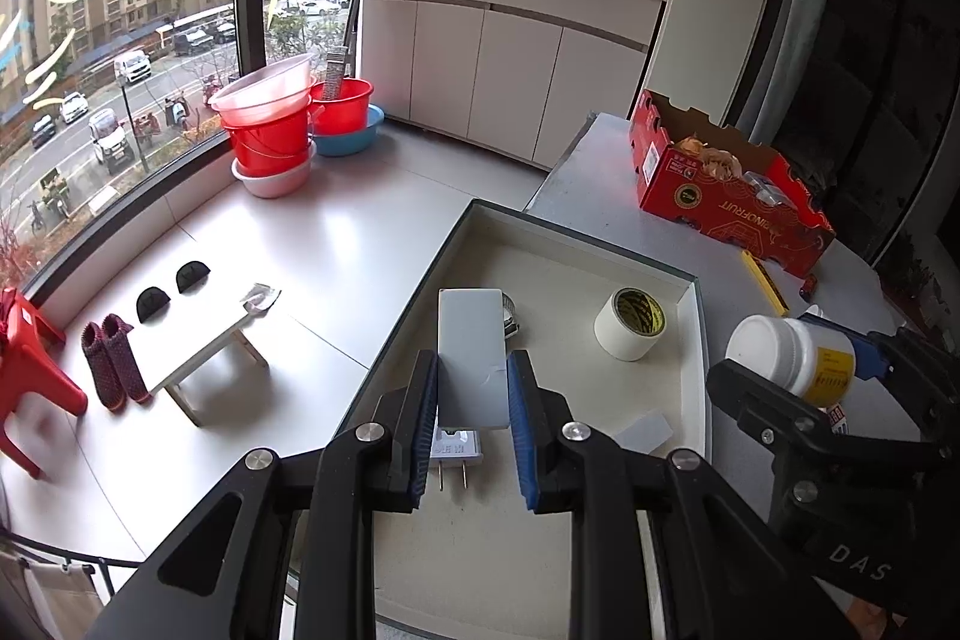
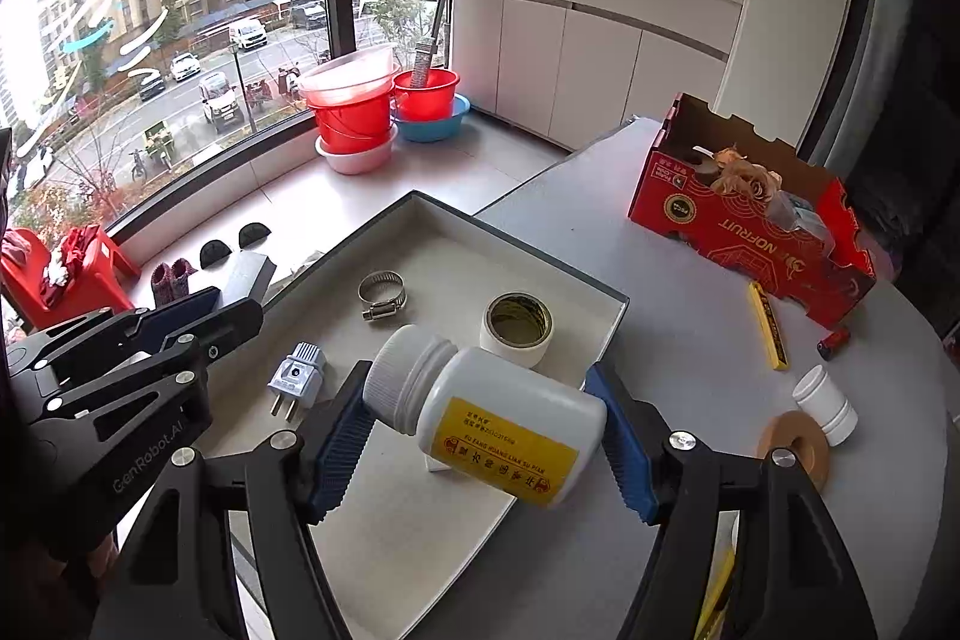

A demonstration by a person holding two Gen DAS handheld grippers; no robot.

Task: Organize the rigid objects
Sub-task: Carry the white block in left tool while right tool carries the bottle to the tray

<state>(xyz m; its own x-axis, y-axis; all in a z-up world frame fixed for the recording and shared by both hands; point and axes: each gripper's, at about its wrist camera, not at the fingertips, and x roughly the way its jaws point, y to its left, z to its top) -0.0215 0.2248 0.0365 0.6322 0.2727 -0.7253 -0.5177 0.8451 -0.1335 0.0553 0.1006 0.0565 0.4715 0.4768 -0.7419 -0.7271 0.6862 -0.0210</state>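
Left gripper (image 1: 471,421) is pinching a grey slab (image 1: 472,358) above the tray (image 1: 696,334); right gripper (image 2: 480,436) is clamping a bottle (image 2: 492,415) crosswise over the tray's near edge. Beyond are lying plug (image 2: 297,379), clamp (image 2: 382,295), tape (image 2: 517,328). Risk: the round bottle rolling onto them once released.

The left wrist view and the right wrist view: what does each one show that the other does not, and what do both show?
Only the left wrist view shows the grey flat block held between the left gripper fingers, and the low white table on the floor.

Only the right wrist view shows the whole hose clamp, the small white cap and the tan ring on the table.

Both show the tray, the tape roll, the plug, the white bottle in the right gripper, the yellow stick and the red box.
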